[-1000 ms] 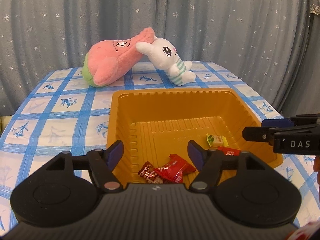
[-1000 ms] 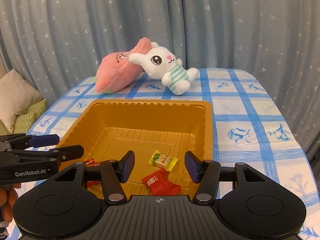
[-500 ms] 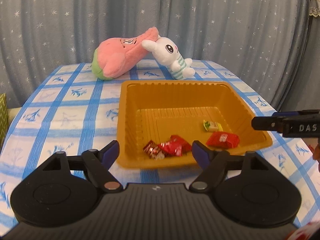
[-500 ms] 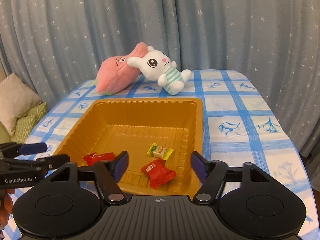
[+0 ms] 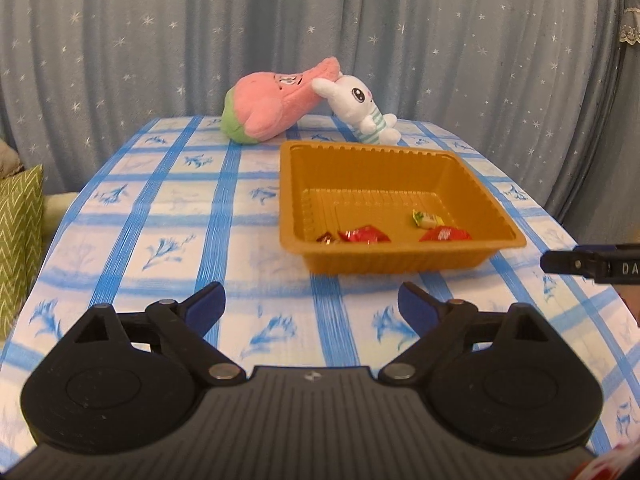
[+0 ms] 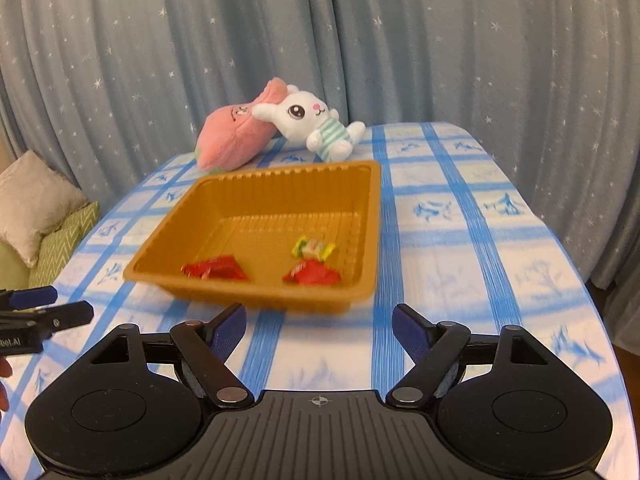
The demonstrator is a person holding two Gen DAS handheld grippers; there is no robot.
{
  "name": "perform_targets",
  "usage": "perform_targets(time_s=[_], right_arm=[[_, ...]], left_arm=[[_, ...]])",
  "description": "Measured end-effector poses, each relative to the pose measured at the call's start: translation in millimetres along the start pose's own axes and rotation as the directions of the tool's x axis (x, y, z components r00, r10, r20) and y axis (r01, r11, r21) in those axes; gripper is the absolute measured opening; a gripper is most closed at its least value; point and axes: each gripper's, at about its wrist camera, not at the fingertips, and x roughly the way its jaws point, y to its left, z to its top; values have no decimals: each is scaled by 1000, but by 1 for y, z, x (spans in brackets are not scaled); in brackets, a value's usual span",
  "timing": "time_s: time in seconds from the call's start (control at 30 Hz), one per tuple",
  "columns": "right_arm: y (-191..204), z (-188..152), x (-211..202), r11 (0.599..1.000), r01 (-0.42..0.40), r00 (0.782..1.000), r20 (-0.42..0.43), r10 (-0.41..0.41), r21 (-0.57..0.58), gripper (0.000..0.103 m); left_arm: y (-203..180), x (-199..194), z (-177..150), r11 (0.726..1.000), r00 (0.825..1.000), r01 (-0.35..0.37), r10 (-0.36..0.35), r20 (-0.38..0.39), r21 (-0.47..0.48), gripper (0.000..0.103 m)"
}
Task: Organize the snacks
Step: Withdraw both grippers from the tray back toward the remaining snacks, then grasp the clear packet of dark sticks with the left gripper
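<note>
Honestly looks about done: every snack I can spot, the red packets [image 5: 364,235] and yellow candy [image 6: 314,249], sits in the orange tray [image 5: 304,184] mid-frame. Left gripper [image 5: 312,306] and right gripper [image 6: 316,326] have just been opening, nothing between them.

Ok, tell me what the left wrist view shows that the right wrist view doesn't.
Only the left wrist view shows a small dark-red candy in the tray's near-left corner, and the right gripper from the side. Only the right wrist view shows a beige cushion. Both share the orange tray, the red packets, the yellow-green candy and two plush toys.
</note>
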Motion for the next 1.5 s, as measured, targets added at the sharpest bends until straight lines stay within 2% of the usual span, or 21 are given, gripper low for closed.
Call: perform_targets(time_s=[0.4, 0.6, 0.73, 0.87, 1.13, 1.3, 1.4, 1.5], right_arm=[[1, -55, -36, 999, 47, 997, -56, -46, 25, 80], [6, -68, -31, 997, 62, 994, -90, -65, -38, 80], [5, -72, -28, 997, 61, 992, -104, -65, -40, 80], [9, -74, -25, 997, 52, 992, -115, -57, -53, 80], [11, -76, -19, 997, 50, 989, -133, -56, -53, 80], [11, -77, -14, 997, 50, 987, -152, -57, -53, 80], [11, -78, -11, 998, 45, 986, -158, -53, -54, 80], [13, -79, -9, 998, 40, 984, -169, -49, -55, 80]], left_arm=[[1, -30, -34, 999, 999, 17, -16, -52, 35, 93], [-11, -30, -45, 991, 995, 47, -36, -91, 124, 93], [-21, -21, -54, 980, 990, 68, -44, -131, 187, 92], [-30, -7, -61, 964, 983, 94, -51, -174, 248, 84], [-31, 19, -59, 957, 976, 107, -48, -214, 271, 73], [-38, 25, -61, 941, 972, 128, -56, -230, 315, 73], [-39, 29, -60, 946, 969, 137, -66, -237, 295, 70], [-37, 32, -58, 953, 963, 152, -84, -256, 261, 54]])
